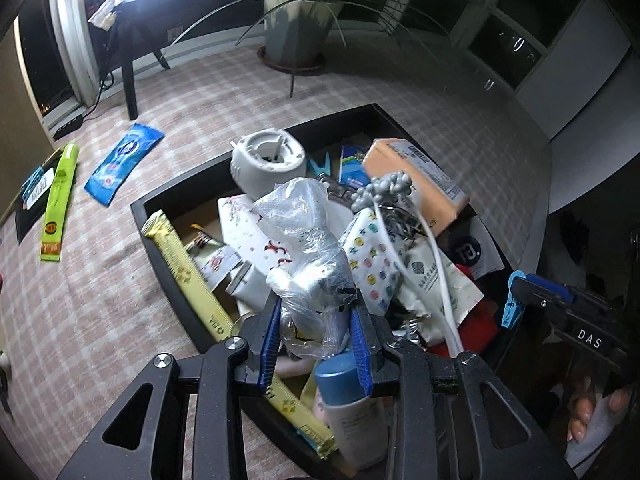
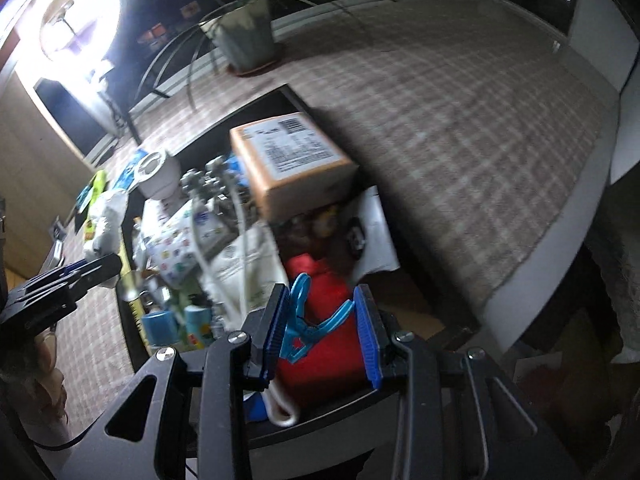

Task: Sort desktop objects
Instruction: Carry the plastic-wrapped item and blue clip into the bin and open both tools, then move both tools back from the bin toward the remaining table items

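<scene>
A crumpled clear plastic bag [image 1: 310,248] is clamped between the blue pads of the left gripper [image 1: 316,316] and is held above the cluttered black tray [image 1: 176,196]. A blue clothes peg [image 2: 310,322] is pinched crosswise between the pads of the right gripper [image 2: 322,324], over a red item [image 2: 324,344] at the tray's near end; in the left wrist view the same peg [image 1: 510,300] is seen at the tip of the right gripper [image 1: 516,286], at the tray's right edge.

The tray is crowded: a white round device [image 1: 270,160], an orange box [image 1: 416,178] with a printed label, a cluster of silver beads [image 1: 386,186], a dotted white packet [image 1: 370,256], a white cable [image 1: 438,272], a long yellow packet [image 1: 192,272] lying along the left wall, and a blue-capped bottle [image 1: 348,408] near the front wall. Items are heaped above the rim, so little free room is left inside it.

Outside the tray, on the checked tablecloth [image 1: 100,280], a blue sachet [image 1: 124,160] and a green stick packet [image 1: 58,208] are laid well apart from the tray's left wall. To the tray's right, a broad stretch of tablecloth [image 2: 460,120] runs to the table's curved edge [image 2: 560,236]. A potted plant [image 1: 296,28] stands at the far side, and a ring light [image 2: 68,20] glares at the upper left.
</scene>
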Motion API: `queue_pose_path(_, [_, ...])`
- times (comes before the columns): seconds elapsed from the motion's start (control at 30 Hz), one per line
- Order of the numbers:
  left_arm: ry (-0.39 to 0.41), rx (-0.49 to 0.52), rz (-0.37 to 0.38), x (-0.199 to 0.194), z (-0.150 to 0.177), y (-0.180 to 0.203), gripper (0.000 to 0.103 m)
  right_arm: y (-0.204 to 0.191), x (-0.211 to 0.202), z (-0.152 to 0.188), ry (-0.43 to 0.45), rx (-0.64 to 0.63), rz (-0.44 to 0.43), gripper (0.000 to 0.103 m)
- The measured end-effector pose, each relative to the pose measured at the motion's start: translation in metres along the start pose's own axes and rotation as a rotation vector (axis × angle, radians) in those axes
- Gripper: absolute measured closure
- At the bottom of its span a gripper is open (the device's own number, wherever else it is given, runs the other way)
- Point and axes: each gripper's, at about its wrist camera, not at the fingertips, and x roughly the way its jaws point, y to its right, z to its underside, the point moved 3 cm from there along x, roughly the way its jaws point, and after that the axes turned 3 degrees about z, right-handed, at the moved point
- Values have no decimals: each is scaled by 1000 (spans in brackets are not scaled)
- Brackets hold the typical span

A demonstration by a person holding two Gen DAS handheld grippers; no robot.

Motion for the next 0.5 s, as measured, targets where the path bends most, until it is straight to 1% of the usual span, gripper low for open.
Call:
queue_pose_path(0.03, [-2, 1, 7, 1, -1, 1, 56, 3, 0, -2, 7, 7, 4, 68])
queue_pose_path(0.07, [-13, -8, 14, 2, -2, 1, 44, 6, 2, -4, 5, 12, 11, 65])
queue_pose_path(0.1, [-6, -19, 25, 0, -3, 0, 32, 8, 2, -3, -2, 21, 25, 57])
queue_pose_path(0.13, [7, -21, 29, -1, -4, -1, 32, 11, 2, -4, -3, 33, 37, 52])
queue_pose_path(0.2, [20, -8, 9, -5, -5, -2, 32, 15, 3, -6, 4, 51, 37, 52])
queue_pose_path(0.3, [22, -24, 11, -9, -6, -9, 32, 15, 4, -8, 3, 61, 30, 52])
queue_pose_path(0.5, [27, -63, -3, -13, -5, -28, 35, -2, 4, -11, -3, 23, 19, 52])
